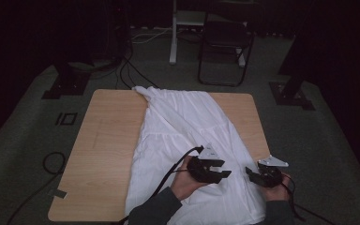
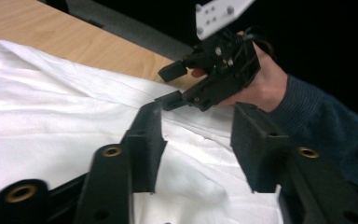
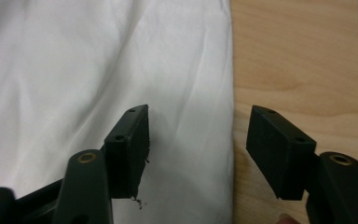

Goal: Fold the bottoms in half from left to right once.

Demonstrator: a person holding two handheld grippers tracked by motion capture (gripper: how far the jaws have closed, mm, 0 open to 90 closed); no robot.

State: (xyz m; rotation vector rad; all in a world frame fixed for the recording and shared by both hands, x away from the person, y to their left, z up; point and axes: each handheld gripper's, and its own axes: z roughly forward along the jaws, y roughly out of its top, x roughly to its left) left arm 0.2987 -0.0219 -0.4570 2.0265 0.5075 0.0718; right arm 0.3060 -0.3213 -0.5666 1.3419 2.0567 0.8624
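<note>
High view looks down and forward over the whole table (image 1: 103, 140). Left gripper view sits low and close over the white cloth (image 2: 51, 116), facing the right gripper (image 2: 177, 86) at one o'clock. Right gripper view looks straight down, close, on the cloth's edge, which the high view shows too.

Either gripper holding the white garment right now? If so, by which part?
Nothing is held. The left gripper is open above the white garment, nothing between its jaws. The right gripper is open too, its jaws astride the garment's side edge without pressing on it.

Right gripper (image 3: 196, 149) hangs with fingers (image 3: 130, 149) spread. They straddle the white cloth's (image 3: 98, 74) edge. Bare wooden table (image 3: 298, 56) alongside.
</note>
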